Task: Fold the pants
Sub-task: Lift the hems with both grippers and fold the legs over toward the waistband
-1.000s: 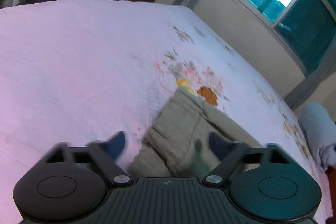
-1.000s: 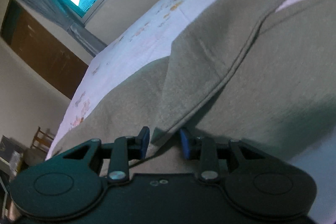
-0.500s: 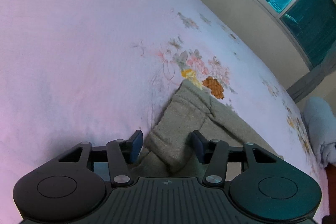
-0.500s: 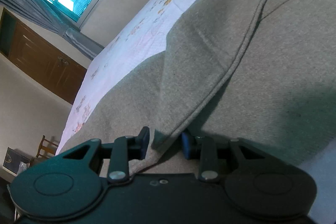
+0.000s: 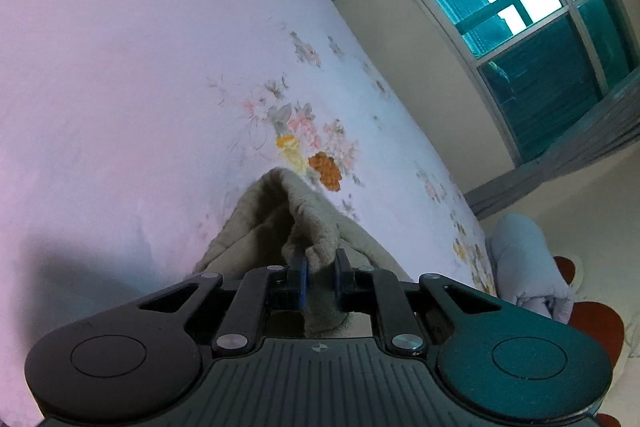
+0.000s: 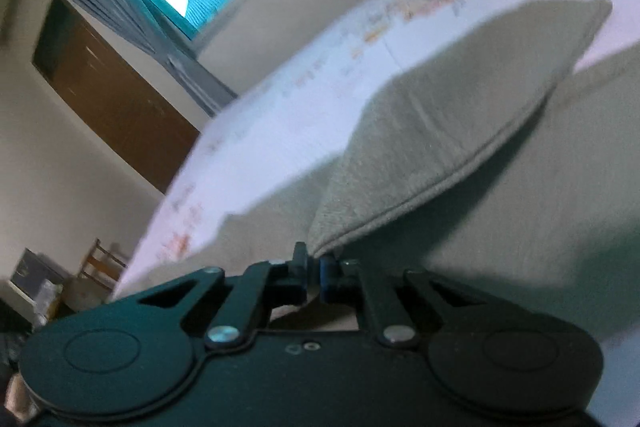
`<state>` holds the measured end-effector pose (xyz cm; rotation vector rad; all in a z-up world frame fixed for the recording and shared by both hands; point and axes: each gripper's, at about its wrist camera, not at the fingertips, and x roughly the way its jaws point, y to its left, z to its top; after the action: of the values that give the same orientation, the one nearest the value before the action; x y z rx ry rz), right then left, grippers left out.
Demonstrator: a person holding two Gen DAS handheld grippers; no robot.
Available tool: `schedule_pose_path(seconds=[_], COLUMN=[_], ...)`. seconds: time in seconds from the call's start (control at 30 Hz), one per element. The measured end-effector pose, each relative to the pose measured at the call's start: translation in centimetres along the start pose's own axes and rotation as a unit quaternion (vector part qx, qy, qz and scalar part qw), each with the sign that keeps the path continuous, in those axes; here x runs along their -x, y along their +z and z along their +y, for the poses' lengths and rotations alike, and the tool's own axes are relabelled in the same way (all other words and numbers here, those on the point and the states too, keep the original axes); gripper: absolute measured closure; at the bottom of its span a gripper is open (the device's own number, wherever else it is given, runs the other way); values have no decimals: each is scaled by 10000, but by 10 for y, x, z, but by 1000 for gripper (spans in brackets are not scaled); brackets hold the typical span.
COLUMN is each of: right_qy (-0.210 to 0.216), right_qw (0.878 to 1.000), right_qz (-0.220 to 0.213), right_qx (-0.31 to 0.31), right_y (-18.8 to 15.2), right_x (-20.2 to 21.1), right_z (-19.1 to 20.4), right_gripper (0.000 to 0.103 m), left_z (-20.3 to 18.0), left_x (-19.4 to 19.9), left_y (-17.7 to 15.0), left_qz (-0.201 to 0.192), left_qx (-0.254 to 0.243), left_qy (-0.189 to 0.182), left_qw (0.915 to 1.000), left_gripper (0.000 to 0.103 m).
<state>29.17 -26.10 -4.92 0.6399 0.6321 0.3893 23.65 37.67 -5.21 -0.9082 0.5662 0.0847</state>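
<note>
Two windows (image 5: 520, 7) — one floral bedspread (image 5: 140, 87) under grey-green pants (image 6: 460, 99).

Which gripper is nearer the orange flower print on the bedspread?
Left. The left gripper, shut on the pants, sits just short of the orange flower. The right gripper pinches a pants edge, with floral prints only far across the bed.

The pants (image 5: 276, 223) are thick, fuzzy, matt olive cloth with a stitched hem. The bedsheet (image 5: 120, 87) is soft, pale, flower-printed cloth. The left gripper (image 5: 320, 267) and right gripper (image 6: 314, 265) look like matt black plastic with shiny metal rivets.
</note>
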Motion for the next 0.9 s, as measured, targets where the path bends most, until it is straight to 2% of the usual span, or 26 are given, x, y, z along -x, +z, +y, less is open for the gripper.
schedule_pose_path(seconds=[0.1, 0.17, 0.23, 0.33, 0.47, 0.53, 0.6, 0.67, 0.77, 0.8, 0.87, 0.9], right_qy=[168, 12, -344, -579, -458, -414, -499, -715, -677, -695, -692, -672], right_qw=[9997, 10000, 9987, 9966, 9983, 9988, 9981, 9952, 9958, 9956, 9953, 9955], right_qz=[-193, 4, 359, 589, 352, 262, 359, 661, 610, 630, 680, 664], right_qx=[-13, 21, 89, -60, -68, 40, 74, 53, -27, 14, 47, 8], right_y=[6, 1, -12, -26, -24, -21, -24, -32, -28, -27, -28, -26], right_x=[26, 27, 12, -2, 9, 17, 14, -1, -2, -1, -2, -2], right_z=[3, -3, -14, -31, -23, -17, -19, -31, -33, -33, -32, -29], right_gripper=[103, 103, 103, 103, 103, 103, 103, 103, 103, 103, 102, 96], left_z=[13, 22, 31, 31, 5, 0, 8, 19, 20, 19, 14, 12], left_x=[-5, -15, -26, -28, -14, -18, -32, -37, -34, -32, -24, -17], left_y=[-6, -10, -13, -9, 1, 2, -3, -6, -5, -6, -5, -5], left_qz=[88, 215, 270, 274, 103, 185, 428, 415, 312, 295, 155, 42], left_qx=[25, -145, -168, -179, -647, -890, -1034, -895, -768, -804, -789, -792], left_qy=[95, 369, 426, 419, 235, 426, 788, 761, 691, 719, 759, 818], left_qw=[9999, 9990, 9986, 9986, 9976, 9950, 9906, 9922, 9942, 9937, 9939, 9935], left_gripper=[90, 90, 90, 90, 90, 90, 90, 87, 86, 79, 58, 28])
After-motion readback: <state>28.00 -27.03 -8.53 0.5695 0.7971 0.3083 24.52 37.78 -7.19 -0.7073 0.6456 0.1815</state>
